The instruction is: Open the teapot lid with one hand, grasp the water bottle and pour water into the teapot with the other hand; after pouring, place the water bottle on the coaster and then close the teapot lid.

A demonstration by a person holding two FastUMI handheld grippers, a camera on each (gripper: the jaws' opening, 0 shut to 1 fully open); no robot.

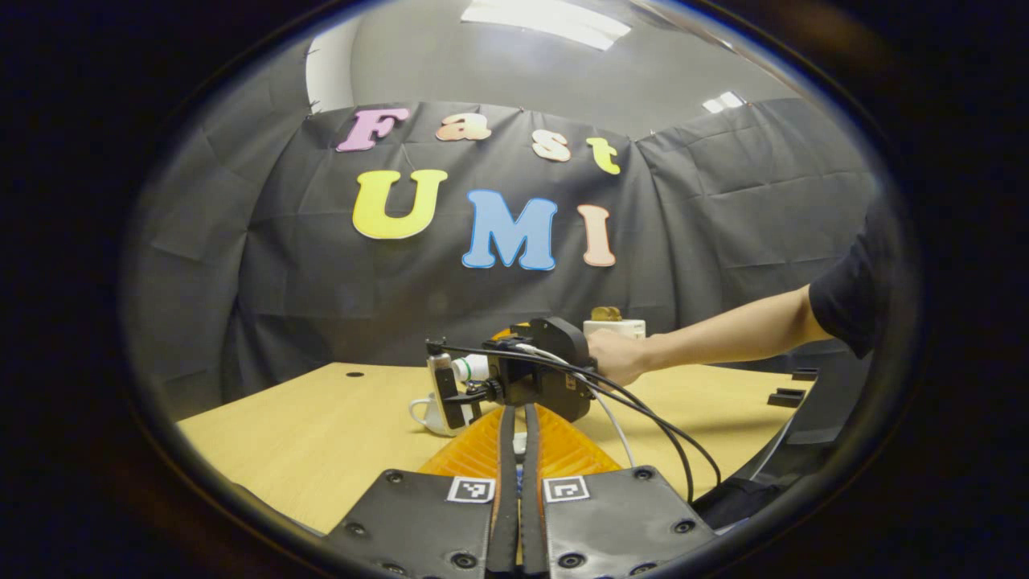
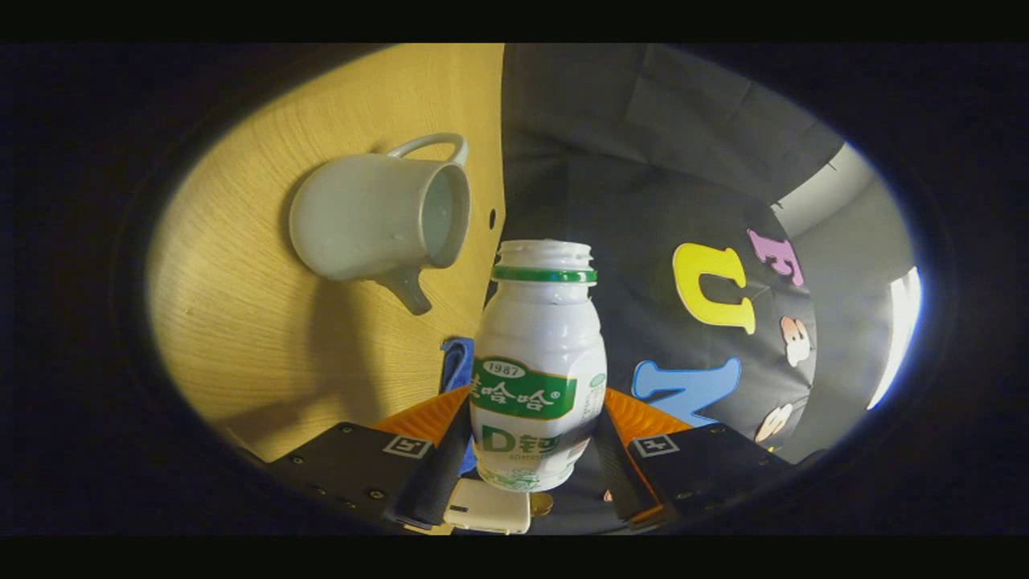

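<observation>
Right gripper (image 2: 537, 450) clenched on the water bottle (image 2: 537, 370), one finger pressing each flank of its labelled belly, seen in the right gripper view with the uncapped threaded mouth pointing to 12 o'clock. At 10 o'clock from the bottle, the white teapot (image 2: 378, 217) on the wooden table (image 2: 241, 322), lid off, open rim turned toward the bottle's neck, spout at its 5 o'clock, loop handle at its 1 o'clock; near the bottle, not touching it. Just at 9 o'clock of the bottle's shoulder, a blue scrap (image 2: 456, 362), possibly the coaster, though too little of it shows to be sure. In the left gripper view, the right gripper (image 1: 462, 382) mid-frame, held by a hand (image 1: 619, 358) reaching in from 3 o'clock, black and white cables (image 1: 635, 410) trailing toward 5 o'clock. There the water bottle (image 1: 470, 367) lies level, mouth toward 9 o'clock, just above the teapot (image 1: 426, 414), which stands on the table (image 1: 321, 434). Behind the hand, at 12 o'clock, a white box (image 1: 615, 327). Left gripper (image 1: 515, 418) at 6 o'clock, fingers drawn nearly together with a thin slit between; something small and pale at the tips, so cannot tell whether pinching it or merely closed.
</observation>
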